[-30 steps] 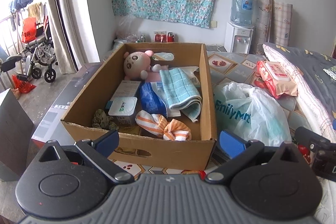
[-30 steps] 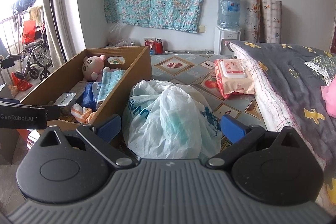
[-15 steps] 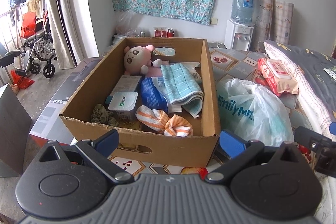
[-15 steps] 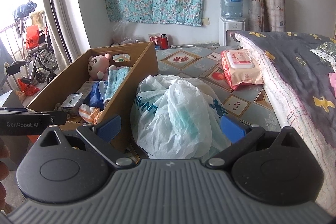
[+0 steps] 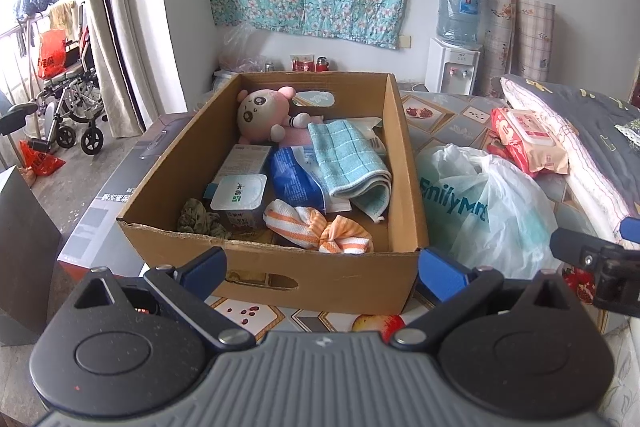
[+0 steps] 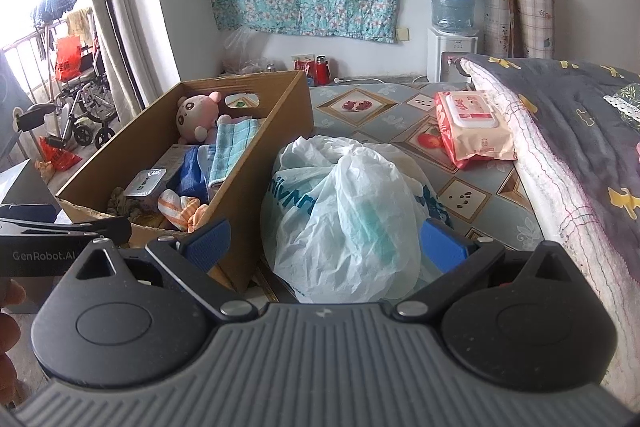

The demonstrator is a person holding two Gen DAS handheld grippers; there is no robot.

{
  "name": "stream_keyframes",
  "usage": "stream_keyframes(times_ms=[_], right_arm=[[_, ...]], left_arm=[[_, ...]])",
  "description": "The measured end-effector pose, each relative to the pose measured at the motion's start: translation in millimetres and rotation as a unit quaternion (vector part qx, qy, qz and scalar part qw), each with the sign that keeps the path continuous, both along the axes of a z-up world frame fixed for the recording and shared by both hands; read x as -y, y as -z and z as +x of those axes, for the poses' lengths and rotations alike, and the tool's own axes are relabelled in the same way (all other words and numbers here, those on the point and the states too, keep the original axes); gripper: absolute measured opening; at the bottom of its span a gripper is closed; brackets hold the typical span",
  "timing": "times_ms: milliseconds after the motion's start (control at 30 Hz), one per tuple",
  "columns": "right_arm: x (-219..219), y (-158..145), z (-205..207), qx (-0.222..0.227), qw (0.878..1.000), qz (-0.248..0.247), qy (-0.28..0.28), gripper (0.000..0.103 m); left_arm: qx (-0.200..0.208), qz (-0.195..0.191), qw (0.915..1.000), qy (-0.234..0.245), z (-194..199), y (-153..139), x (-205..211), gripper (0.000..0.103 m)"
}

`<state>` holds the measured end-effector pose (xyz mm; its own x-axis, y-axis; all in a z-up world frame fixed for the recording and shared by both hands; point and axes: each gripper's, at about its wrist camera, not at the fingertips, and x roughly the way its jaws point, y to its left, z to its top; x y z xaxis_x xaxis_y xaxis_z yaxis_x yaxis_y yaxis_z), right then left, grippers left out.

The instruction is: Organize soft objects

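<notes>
Cardboard box (image 5: 276, 267) sits straight ahead of your left gripper (image 5: 322, 267), with the striped orange cloth (image 5: 316, 229) nearest inside, its length running left-right. Your right gripper (image 6: 324, 247) faces the plastic bag (image 6: 352, 207) instead. Both grippers are wide open and empty.

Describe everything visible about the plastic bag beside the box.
The plastic bag is thin, crinkled, translucent white film with teal lettering on its side, partly readable as "EmilyMr". It is stuffed full, bulging, with something pale teal showing through, and its top is bunched loosely. It sits on the patterned mat, pressed against the right wall of the cardboard box, with the wipes pack lying apart behind it. Neither gripper touches it; the right gripper is open just before it.
</notes>
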<state>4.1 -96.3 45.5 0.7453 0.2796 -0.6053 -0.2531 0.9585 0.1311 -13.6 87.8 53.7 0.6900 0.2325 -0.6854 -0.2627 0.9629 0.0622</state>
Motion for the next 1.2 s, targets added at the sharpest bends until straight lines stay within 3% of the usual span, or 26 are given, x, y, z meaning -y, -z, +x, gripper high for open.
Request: stream_keyframes(times_ms=[300, 1200], right_arm=[[-11, 12, 1, -0.036, 0.999, 0.017, -0.014, 0.102], [-41, 24, 13, -0.052, 0.998, -0.010, -0.033, 0.102]], left_arm=[[-0.011, -0.004, 0.9999, 0.001, -5, 6, -4, 0.103], [-0.027, -0.001, 0.9995, -0.019, -4, 17, -19, 0.102]])
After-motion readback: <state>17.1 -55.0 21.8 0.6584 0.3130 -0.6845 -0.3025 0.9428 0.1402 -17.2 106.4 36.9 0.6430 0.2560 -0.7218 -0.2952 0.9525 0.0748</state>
